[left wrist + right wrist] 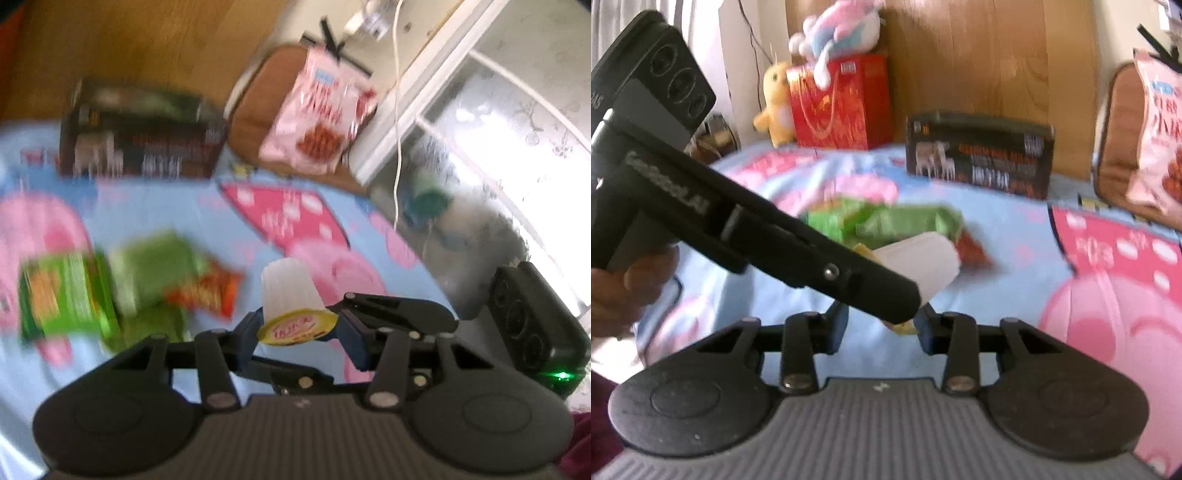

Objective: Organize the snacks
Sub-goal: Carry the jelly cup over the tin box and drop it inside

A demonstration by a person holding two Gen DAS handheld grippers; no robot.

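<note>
1. Two gripper views share one blurred scene. From the left wrist camera, the left gripper (299, 328) has its blue-padded jaws closed on a small jelly cup (286, 295), pinched near its yellow foil lid, the ribbed white body pointing away. Beyond it, green snack packets (110, 280) and an orange one lie together on the blue cartoon bedsheet (184, 206). A dark printed box (140, 144) stands farther back by the wooden headboard, and a pink snack bag (317, 114) leans on a brown cushion (255, 110).
2. From the right wrist camera, the left gripper's black arm crosses the picture, carrying the jelly cup (923, 262) just ahead of the right gripper (882, 328). A yellow edge shows between the right fingers; whether its pads press on the cup I cannot tell. A hand (624, 288) holds the left tool. A red gift bag (838, 103) and plush toys (831, 33) sit behind.
</note>
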